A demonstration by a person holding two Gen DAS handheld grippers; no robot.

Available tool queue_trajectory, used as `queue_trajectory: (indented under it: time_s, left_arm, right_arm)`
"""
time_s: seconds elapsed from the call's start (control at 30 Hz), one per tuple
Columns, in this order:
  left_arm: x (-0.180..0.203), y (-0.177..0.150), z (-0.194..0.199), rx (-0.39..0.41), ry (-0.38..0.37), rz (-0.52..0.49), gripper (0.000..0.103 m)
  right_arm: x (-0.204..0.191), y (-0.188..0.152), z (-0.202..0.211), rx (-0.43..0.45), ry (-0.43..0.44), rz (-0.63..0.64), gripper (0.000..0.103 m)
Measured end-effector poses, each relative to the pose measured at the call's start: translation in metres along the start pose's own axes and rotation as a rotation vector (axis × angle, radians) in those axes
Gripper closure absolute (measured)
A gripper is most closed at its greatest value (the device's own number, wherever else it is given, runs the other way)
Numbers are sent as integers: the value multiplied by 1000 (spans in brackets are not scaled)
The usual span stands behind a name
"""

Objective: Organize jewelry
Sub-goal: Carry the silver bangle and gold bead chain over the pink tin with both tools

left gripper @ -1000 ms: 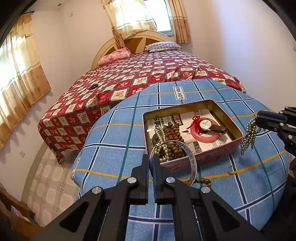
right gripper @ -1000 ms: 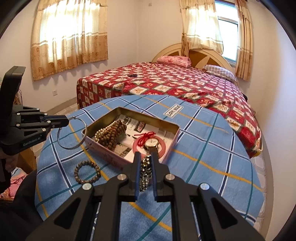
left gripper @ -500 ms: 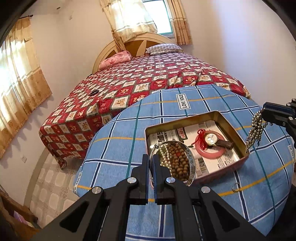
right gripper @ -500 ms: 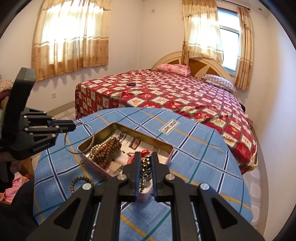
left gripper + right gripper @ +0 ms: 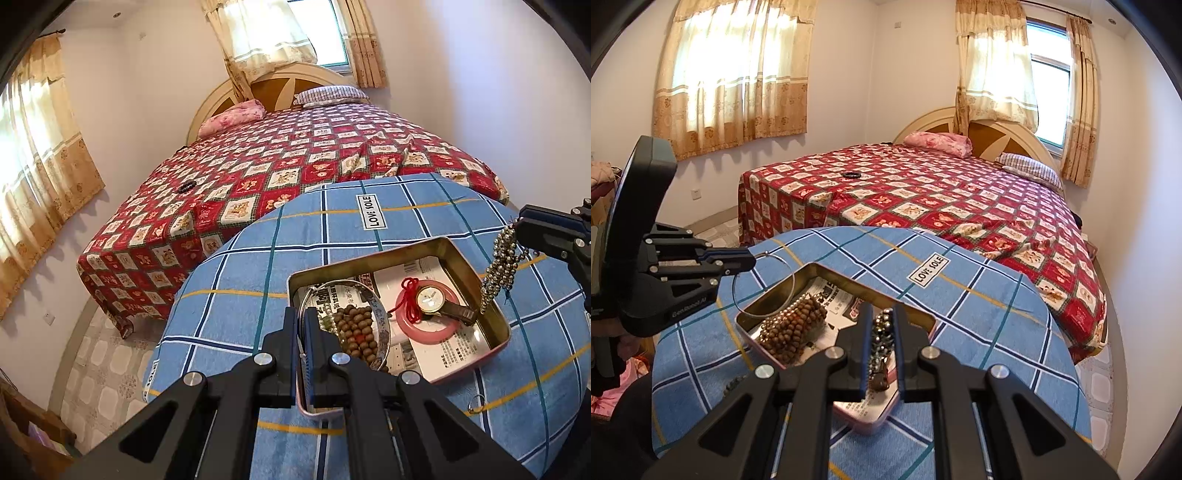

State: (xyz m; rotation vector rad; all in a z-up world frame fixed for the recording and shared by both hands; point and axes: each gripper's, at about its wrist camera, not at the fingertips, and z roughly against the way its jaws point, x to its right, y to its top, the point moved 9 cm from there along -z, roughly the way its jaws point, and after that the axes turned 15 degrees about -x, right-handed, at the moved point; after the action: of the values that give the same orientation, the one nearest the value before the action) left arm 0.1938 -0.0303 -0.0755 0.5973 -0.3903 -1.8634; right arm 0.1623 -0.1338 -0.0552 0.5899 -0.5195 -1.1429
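Left claw (image 5: pixel 303 317) clamped a thin bangle (image 5: pixel 343 325); right claw (image 5: pixel 882 325) clamped a metal bead strand (image 5: pixel 881 343), above tin (image 5: pixel 476 258). Risk: snagging on release.

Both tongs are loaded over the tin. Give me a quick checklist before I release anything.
1. Left tongs clamped on the silver bangle: ok.
2. Right tongs clamped on the metal bead strand: ok.
3. Bangle over the tin, above the brown wooden beads: ok.
4. Strand's lower end inside the tin's rim: cannot tell; it hangs at the right wall.
5. Bare space in the tin beside the watch on the pink ring: ok.
6. The two tongs well apart: ok.
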Motion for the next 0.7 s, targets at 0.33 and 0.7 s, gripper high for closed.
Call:
queue_trajectory:
  time_s: [0.33,0.7]
  left_arm:
    - [0,7,-19,-24,0,15,100]
    - [2,12,-34,-47,6,16,100]
  right_arm:
    - [5,6,-20,-22,-5,-18,90]
    - [8,10,-35,-39,-5,-40,90]
